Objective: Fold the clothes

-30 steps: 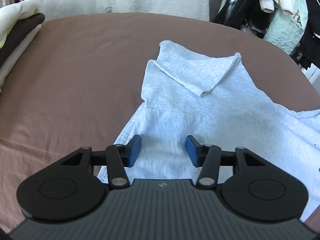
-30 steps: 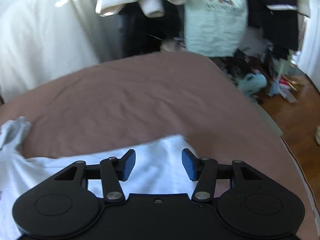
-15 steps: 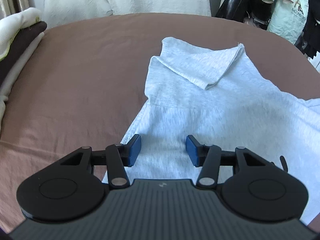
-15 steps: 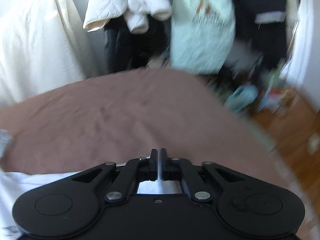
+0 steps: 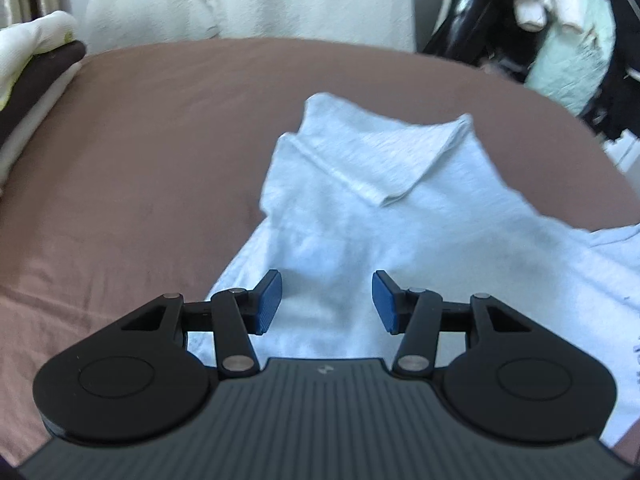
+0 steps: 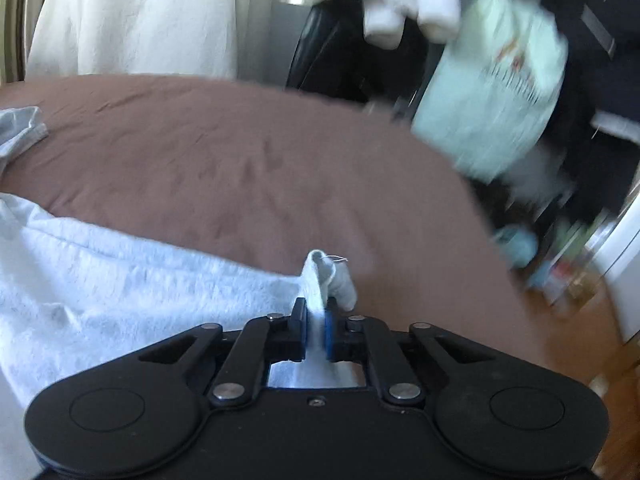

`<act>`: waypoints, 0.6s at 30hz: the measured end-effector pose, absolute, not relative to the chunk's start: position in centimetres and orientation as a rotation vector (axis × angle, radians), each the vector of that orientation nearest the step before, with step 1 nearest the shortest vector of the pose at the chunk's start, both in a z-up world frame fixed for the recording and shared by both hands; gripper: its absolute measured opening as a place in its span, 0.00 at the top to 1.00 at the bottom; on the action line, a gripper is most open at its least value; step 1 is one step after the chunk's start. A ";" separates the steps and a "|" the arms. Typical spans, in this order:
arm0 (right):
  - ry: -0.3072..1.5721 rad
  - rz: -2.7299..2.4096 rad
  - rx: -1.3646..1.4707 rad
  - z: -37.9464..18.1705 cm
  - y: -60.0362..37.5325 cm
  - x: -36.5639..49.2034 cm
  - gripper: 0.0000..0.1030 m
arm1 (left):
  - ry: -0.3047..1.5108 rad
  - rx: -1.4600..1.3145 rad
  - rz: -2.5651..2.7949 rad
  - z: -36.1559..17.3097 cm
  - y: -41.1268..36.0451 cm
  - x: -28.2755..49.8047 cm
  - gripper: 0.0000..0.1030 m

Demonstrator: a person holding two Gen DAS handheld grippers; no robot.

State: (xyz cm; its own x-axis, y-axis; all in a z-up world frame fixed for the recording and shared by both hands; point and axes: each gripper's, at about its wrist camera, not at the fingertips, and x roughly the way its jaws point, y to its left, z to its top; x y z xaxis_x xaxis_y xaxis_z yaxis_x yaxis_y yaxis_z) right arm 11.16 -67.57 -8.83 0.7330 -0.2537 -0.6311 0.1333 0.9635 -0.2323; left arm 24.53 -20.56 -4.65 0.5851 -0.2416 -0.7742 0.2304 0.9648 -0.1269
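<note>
A light grey T-shirt [image 5: 360,216] lies spread on the brown bed [image 5: 152,168], one sleeve folded over on top at the far end. My left gripper [image 5: 326,302] is open and empty, hovering over the shirt's near part. My right gripper [image 6: 315,326] is shut on a corner of the same T-shirt [image 6: 120,280], and a pinch of cloth sticks up between the pads. The shirt's body trails off to the left in the right wrist view.
A stack of folded clothes [image 5: 28,80] sits at the bed's left edge. A cream sheet [image 5: 240,0] hangs behind the bed. Hanging garments and a mint top [image 6: 492,92] crowd the right side, with clutter on the wooden floor [image 6: 568,280].
My right gripper closed on the shirt's corner and has lifted it a little. My left gripper stayed open and shifted slightly over the shirt.
</note>
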 end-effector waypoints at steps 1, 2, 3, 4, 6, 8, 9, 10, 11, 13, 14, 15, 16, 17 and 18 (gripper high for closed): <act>0.693 -0.231 -0.223 -8.6 -67.0 10.8 0.94 | 0.904 -0.011 -0.270 -4.7 -20.4 24.6 0.53; 0.673 -0.256 -0.253 -8.5 -66.7 10.6 0.94 | 0.903 -0.010 -0.264 -4.8 -20.3 24.6 0.53; 0.661 -0.278 -0.274 -8.4 -66.6 10.5 0.94 | 0.901 -0.009 -0.259 -4.8 -20.1 24.7 0.53; 0.666 -0.300 -0.275 -8.3 -66.7 10.7 0.94 | 0.898 -0.014 -0.258 -4.7 -19.9 24.7 0.53; 0.670 -0.371 -0.287 -8.4 -67.0 11.6 0.95 | 0.889 -0.022 -0.253 -4.5 -19.5 24.9 0.53; 0.696 -0.405 -0.269 -8.7 -67.5 12.4 0.95 | 0.881 -0.018 -0.247 -4.2 -19.2 25.2 0.53; 0.711 -0.409 -0.255 -8.8 -67.6 12.8 0.95 | 0.875 -0.015 -0.250 -4.1 -19.1 25.4 0.53; 0.724 -0.410 -0.255 -8.9 -67.6 13.3 0.95 | 0.869 -0.014 -0.263 -3.8 -19.2 25.6 0.53; 0.736 -0.411 -0.254 -8.9 -67.5 13.5 0.95 | 0.862 -0.012 -0.278 -3.5 -19.2 25.7 0.53; 0.753 -0.416 -0.224 -8.6 -67.5 13.9 0.95 | 0.851 -0.007 -0.329 -2.9 -19.7 26.2 0.51; 0.763 -0.423 -0.202 -8.5 -67.6 14.2 0.88 | 0.850 -0.004 -0.361 -2.7 -20.0 26.5 0.50; 0.771 -0.440 -0.181 -8.3 -67.8 14.4 0.73 | 0.863 0.002 -0.398 -2.6 -20.4 27.0 0.45; 0.771 -0.466 -0.163 -8.0 -68.1 14.4 0.66 | 0.898 0.003 -0.450 -2.8 -21.0 27.6 0.40; 0.759 -0.490 -0.142 -7.7 -68.5 14.4 0.54 | 0.963 -0.015 -0.523 -3.4 -21.6 28.6 0.39; 0.741 -0.503 -0.114 -7.3 -68.7 14.4 0.50 | 1.005 -0.051 -0.527 -3.9 -21.8 29.6 0.39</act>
State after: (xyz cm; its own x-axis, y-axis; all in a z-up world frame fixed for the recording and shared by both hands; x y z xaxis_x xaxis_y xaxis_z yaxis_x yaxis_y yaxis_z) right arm 14.39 -68.74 -7.31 0.6255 -0.4767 -0.6177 0.3975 0.8759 -0.2734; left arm 29.65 -21.84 -3.92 0.4226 -0.4437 -0.7903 0.3980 0.8743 -0.2780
